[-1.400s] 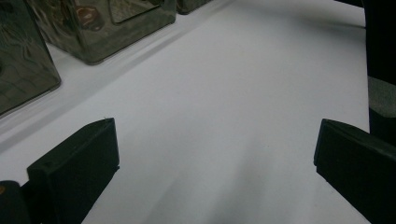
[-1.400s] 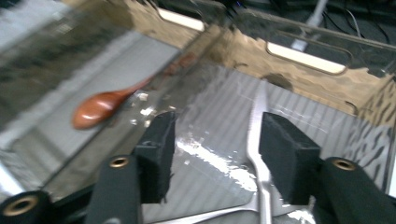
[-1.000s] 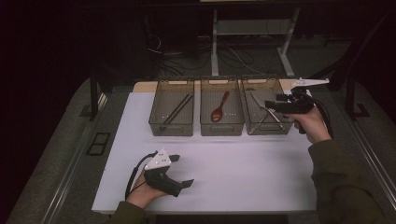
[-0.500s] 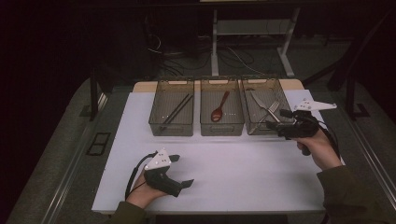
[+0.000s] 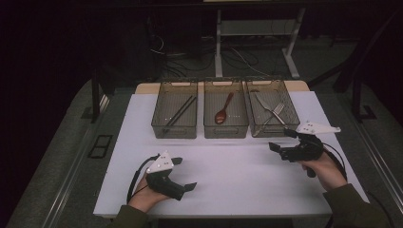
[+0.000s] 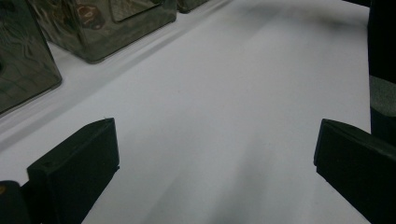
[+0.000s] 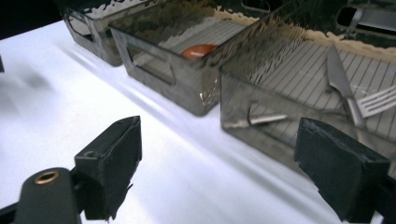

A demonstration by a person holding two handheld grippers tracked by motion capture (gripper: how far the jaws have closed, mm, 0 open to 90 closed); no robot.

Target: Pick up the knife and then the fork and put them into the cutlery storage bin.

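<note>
My right gripper [image 5: 281,141] sits low over the desk [image 5: 237,166], just in front of the right bin [image 5: 272,110]. Its jaws have just been opening and now stand spread, nothing between them. Likely I just dropped something off, so the hand is clear of the bins. In the right gripper view the jaws frame the bin's [image 7: 299,88] front wall. Behind it lie the knife [image 7: 343,84] and fork [image 7: 380,103], flat on the ribbed floor, crossing each other near the middle.

My left gripper [image 5: 183,173] rests on the near desk, well apart from the bins. Its jaws are spread and empty, over bare white top in the left gripper view [image 6: 210,140]. My guess is it's parked out of the way while the right hand does the sorting.

The three bins stand side by side at the far edge, each taking one kind of utensil. The left bin [image 5: 174,111] holds chopsticks [image 5: 179,111] laid slantwise. The middle bin [image 5: 226,110] holds a brown spoon [image 5: 223,110], bowl toward me. The knife [image 5: 262,104] and fork [image 5: 276,111] show in the right bin from above too.

Nothing loose is left on the desk that I can see. The bin walls are the only obstacle: any reach for the cutlery must come from above, not through the front. A cable [image 5: 135,175] loops off the left gripper, clear of everything.
</note>
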